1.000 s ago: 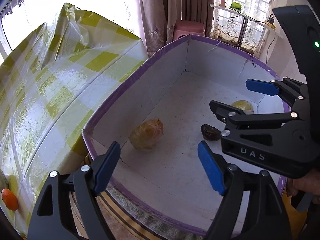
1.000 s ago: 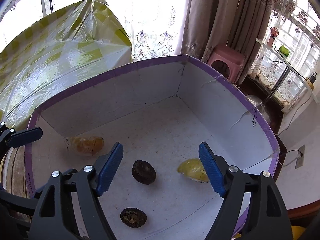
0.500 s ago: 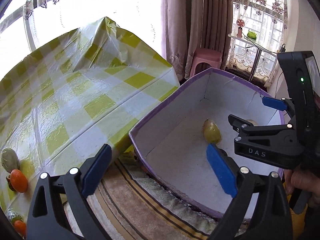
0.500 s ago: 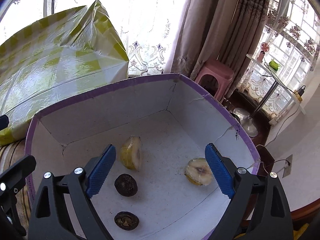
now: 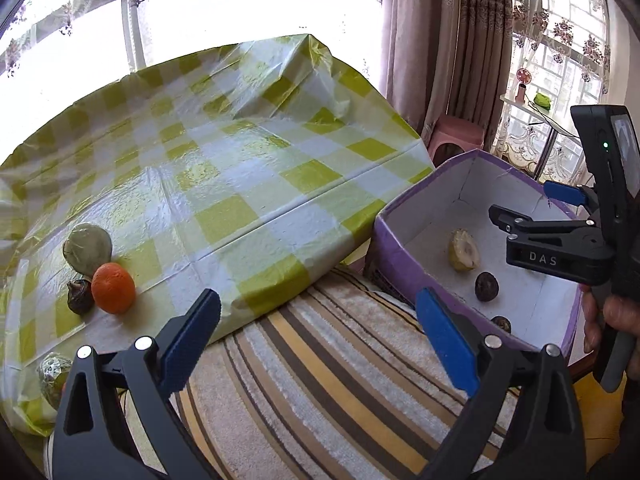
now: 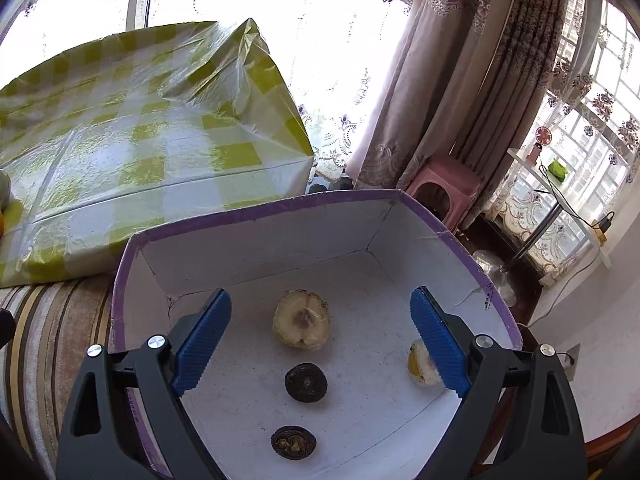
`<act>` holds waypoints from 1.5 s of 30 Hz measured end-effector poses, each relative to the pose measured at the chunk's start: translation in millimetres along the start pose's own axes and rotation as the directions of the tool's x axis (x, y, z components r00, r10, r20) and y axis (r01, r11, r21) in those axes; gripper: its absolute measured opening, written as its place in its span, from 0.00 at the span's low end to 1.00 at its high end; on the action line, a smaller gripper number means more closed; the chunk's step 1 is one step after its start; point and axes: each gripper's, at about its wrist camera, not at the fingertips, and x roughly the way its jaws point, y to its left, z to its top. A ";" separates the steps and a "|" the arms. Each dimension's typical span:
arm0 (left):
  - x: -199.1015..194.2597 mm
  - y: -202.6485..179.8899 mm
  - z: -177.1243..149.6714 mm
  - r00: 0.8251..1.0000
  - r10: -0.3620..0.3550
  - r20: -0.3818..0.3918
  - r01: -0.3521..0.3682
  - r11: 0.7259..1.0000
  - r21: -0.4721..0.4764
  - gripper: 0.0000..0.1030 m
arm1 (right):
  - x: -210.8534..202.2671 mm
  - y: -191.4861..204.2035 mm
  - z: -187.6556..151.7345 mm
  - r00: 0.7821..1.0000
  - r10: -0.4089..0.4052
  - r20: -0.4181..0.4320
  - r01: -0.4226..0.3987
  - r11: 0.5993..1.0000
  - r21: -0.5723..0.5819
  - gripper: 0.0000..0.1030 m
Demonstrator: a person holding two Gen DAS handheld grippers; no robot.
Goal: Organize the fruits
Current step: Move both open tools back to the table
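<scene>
A white box with a purple rim (image 6: 256,210) (image 5: 394,236) holds a wrapped pale fruit (image 6: 301,325) (image 5: 464,250), two dark round fruits (image 6: 306,382) (image 6: 293,442) and a yellow wrapped fruit (image 6: 418,362). My right gripper (image 6: 320,344) is open and empty above the box; it also shows in the left wrist view (image 5: 532,204). My left gripper (image 5: 316,344) is open and empty over the striped cushion. On the checked table (image 5: 224,184) lie an orange (image 5: 113,288), a green wrapped fruit (image 5: 87,248), a dark fruit (image 5: 80,297) and another wrapped fruit (image 5: 54,372).
A striped cushion (image 5: 320,380) lies between the table and the box. A pink stool (image 6: 444,184), curtains (image 6: 460,80) and a glass side table (image 6: 560,196) stand behind the box.
My left gripper has pulled back and swung left, away from the box toward the table fruits. My right gripper rose a little. The pale wrapped fruit rolled and settled in the box.
</scene>
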 end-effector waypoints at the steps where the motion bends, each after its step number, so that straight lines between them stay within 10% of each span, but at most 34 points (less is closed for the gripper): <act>1: -4.0 6.9 -4.3 1.000 0.009 0.000 -0.009 1.000 -0.017 0.95 | -3.2 5.3 -0.4 0.999 0.032 0.002 -0.032 0.999 0.001 0.85; 13: -58.8 95.6 -65.6 0.991 0.132 -0.010 -0.130 0.960 -0.250 0.95 | -30.5 95.2 -6.0 0.946 0.323 -0.017 -0.323 0.941 -0.102 0.86; 19: -81.0 144.4 -96.6 0.985 0.168 -0.027 -0.165 0.905 -0.392 0.84 | -44.9 135.2 -12.5 0.873 0.485 -0.052 -0.488 0.862 -0.137 0.86; 31: -66.8 181.6 -109.4 0.997 0.056 -0.060 -0.079 0.861 -0.503 0.53 | -56.4 199.9 -19.6 0.822 0.559 -0.114 -0.568 0.784 -0.252 0.86; 45: -43.0 196.1 -96.1 0.996 0.005 -0.088 -0.050 0.851 -0.522 0.48 | -48.9 224.7 -5.2 0.809 0.579 -0.104 -0.585 0.772 -0.249 0.86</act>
